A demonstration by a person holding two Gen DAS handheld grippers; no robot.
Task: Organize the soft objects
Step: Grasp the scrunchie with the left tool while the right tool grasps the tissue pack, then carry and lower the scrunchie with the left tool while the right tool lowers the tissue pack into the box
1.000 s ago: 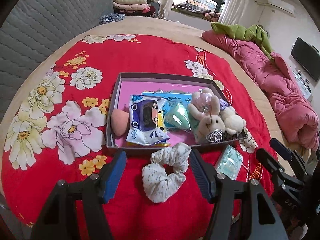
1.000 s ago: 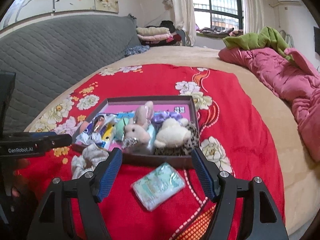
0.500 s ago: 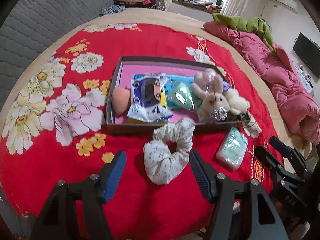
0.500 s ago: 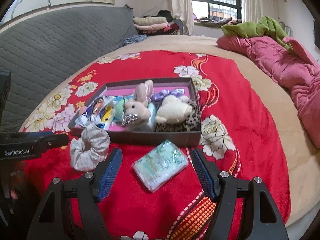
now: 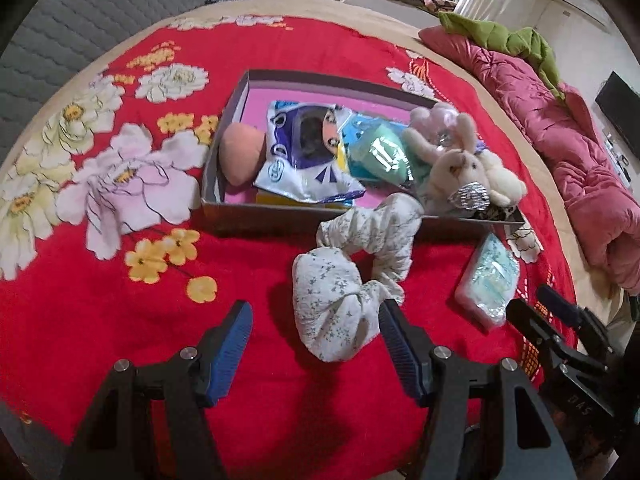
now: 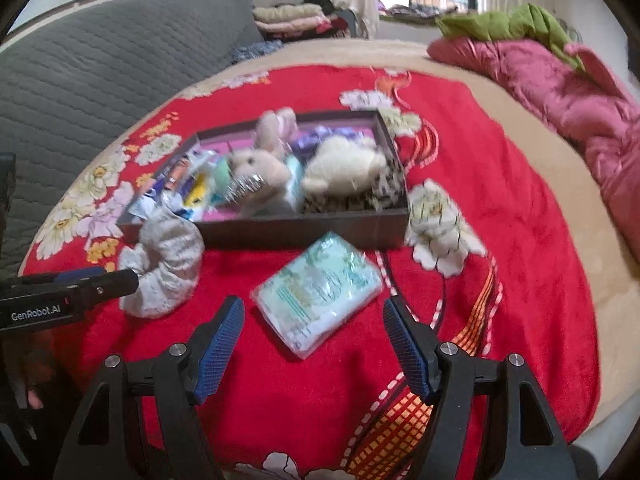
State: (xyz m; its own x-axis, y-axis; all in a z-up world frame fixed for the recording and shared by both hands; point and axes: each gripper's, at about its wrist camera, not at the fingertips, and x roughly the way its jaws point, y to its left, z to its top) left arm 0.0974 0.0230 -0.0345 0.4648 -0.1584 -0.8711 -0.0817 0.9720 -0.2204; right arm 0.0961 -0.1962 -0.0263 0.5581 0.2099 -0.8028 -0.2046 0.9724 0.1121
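A white floral scrunchie (image 5: 352, 276) lies on the red blanket just in front of the shallow brown box (image 5: 256, 220); my left gripper (image 5: 316, 316) hangs open over its near end, fingers apart from it. A pale green tissue pack (image 6: 318, 294) lies to the right of the scrunchie (image 6: 164, 264); my right gripper (image 6: 314, 316) is open right behind it, nothing between the pads. The box (image 6: 304, 232) holds a plush rabbit (image 5: 452, 168), a cream plush (image 6: 344, 164), a peach sponge (image 5: 240, 154), a cartoon packet (image 5: 308, 148) and a teal pouch (image 5: 380, 156).
The red flowered blanket (image 5: 120, 280) covers a bed with a grey quilted headboard (image 6: 100, 68) behind. A pink duvet (image 5: 580, 160) and green cloth (image 5: 504, 36) lie along the right side. The bed edge falls off at the right and near side.
Both grippers have sunk toward the blanket and tipped further down; the scrunchie and the tissue pack now sit larger and closer between their fingers. Nothing on the bed has moved.
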